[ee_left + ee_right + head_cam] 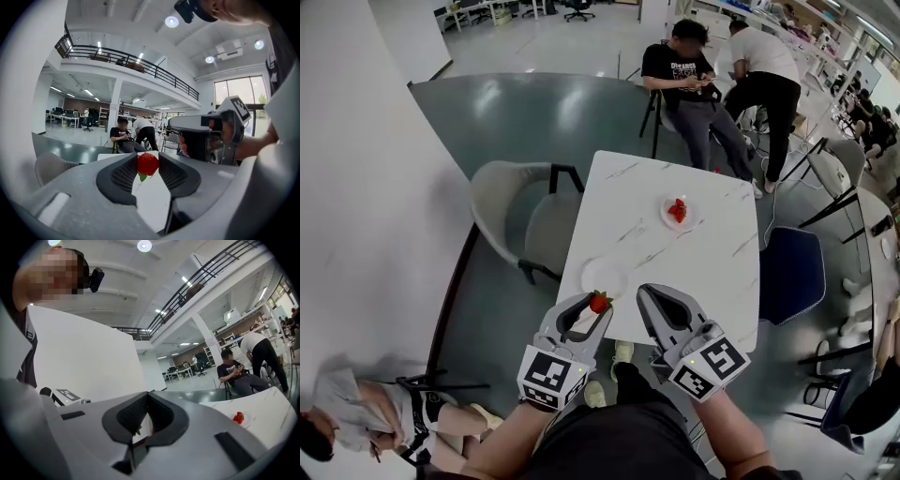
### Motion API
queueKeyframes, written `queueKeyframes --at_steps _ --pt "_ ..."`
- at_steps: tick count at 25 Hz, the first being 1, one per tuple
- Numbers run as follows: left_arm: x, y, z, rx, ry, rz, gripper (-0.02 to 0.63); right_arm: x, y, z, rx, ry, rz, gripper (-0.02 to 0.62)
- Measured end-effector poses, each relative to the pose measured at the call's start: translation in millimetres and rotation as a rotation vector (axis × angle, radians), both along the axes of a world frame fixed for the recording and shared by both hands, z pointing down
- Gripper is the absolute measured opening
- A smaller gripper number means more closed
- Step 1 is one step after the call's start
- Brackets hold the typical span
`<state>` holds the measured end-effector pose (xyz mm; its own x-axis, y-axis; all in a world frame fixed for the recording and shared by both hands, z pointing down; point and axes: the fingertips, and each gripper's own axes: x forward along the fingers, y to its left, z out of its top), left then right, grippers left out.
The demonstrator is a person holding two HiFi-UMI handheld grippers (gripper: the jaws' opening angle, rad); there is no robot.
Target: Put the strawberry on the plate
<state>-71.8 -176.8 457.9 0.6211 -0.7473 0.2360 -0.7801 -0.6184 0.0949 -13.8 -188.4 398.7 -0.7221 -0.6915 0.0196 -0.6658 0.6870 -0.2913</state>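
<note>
A red strawberry [599, 302] with green leaves is pinched between the tips of my left gripper [594, 305], held just above the near edge of the white marble table [647, 183]. In the left gripper view the strawberry [147, 163] sits between the dark pads [123, 174]. An empty white plate [602, 277] lies on the table just beyond it. My right gripper [644, 292] is beside the left one, shut with nothing in it; in the right gripper view its tips [146, 394] meet. A second plate [678, 212] farther up the table holds strawberries [239, 417].
A grey chair [520, 217] stands at the table's left, a blue chair [792, 272] at its right. Two people [689, 84] are at the far end of the table. Another person [356, 412] sits low on the left. My right gripper [208, 136] shows in the left gripper view.
</note>
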Motion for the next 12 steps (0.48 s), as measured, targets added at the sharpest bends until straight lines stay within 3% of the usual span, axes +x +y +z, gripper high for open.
queueKeyframes --at_steps 12 --pt "11.5 -91.2 92.4 -0.12 -0.113 -0.054 0.147 0.2 -96.1 57.0 -0.04 0.036 -0.117 0.003"
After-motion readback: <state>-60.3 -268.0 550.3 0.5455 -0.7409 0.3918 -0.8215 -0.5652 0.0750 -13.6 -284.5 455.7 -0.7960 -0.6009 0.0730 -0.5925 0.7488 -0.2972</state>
